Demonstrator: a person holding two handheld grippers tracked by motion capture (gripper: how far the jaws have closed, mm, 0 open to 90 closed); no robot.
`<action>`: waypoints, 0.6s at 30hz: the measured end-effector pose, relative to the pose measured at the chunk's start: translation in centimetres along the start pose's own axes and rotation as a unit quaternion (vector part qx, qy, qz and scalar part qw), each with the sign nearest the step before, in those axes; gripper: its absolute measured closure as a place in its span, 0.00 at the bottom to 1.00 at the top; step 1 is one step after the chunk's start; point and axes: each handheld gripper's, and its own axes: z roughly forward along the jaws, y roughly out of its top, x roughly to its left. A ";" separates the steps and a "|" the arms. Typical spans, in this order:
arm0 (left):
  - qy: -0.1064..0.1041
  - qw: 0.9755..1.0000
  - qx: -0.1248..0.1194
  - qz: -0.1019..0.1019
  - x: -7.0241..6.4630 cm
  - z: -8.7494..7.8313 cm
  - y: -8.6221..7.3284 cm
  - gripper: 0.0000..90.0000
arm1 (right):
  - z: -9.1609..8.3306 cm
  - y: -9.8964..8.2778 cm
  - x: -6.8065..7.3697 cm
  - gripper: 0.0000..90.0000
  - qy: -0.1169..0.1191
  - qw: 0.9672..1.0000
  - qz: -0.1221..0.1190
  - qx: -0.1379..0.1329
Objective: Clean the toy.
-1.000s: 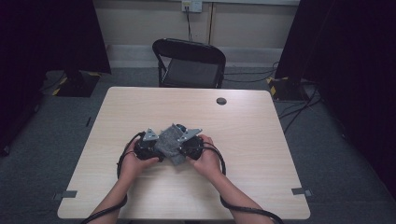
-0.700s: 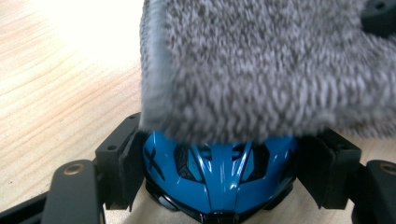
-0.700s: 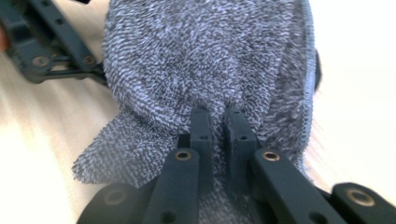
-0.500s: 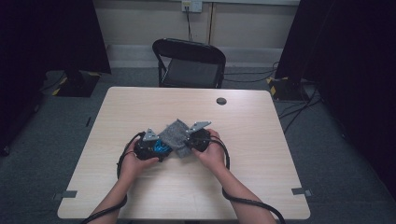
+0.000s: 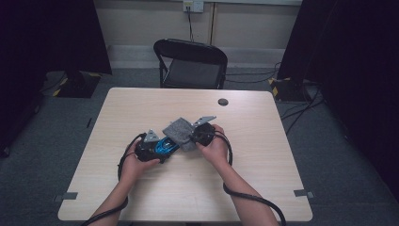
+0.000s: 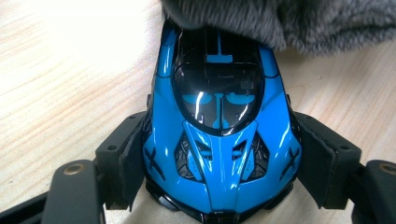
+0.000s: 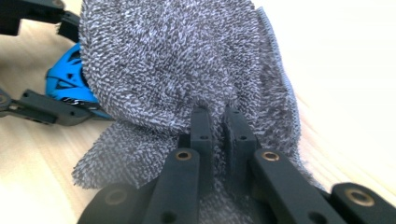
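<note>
Left tongs [image 6: 219, 186] clamp the blue toy car [image 6: 219, 140] by its flanks on the worktop [image 5: 188, 188]; right tongs [image 7: 218, 122] pinch a grey cloth [image 7: 177, 70] draped over the car's far end, hiding it.

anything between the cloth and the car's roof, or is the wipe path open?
Nothing visible. The grey cloth, pinched in the right gripper, already drapes over one end of the blue toy car; the left gripper clamps its sides only.
</note>
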 end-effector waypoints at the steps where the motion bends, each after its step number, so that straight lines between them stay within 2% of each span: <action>1: 0.000 1.000 0.000 0.000 0.0 0.0 0.0 0.29 | -0.1 0.0 -0.2 0.94 -0.001 1.000 0.003 0.002; 12: 0.001 1.000 0.000 0.000 0.0 0.0 0.0 0.29 | -0.9 -0.9 -2.4 0.94 -0.025 0.999 0.026 0.004; 14: 0.000 1.000 -0.001 -0.001 0.0 0.0 0.0 0.29 | -1.3 -1.2 -2.9 0.94 -0.025 0.999 0.038 -0.004; 18: 0.001 1.000 0.000 0.000 0.0 0.0 0.0 0.29 | -2.1 -1.5 -3.8 0.94 -0.039 0.998 0.046 -0.007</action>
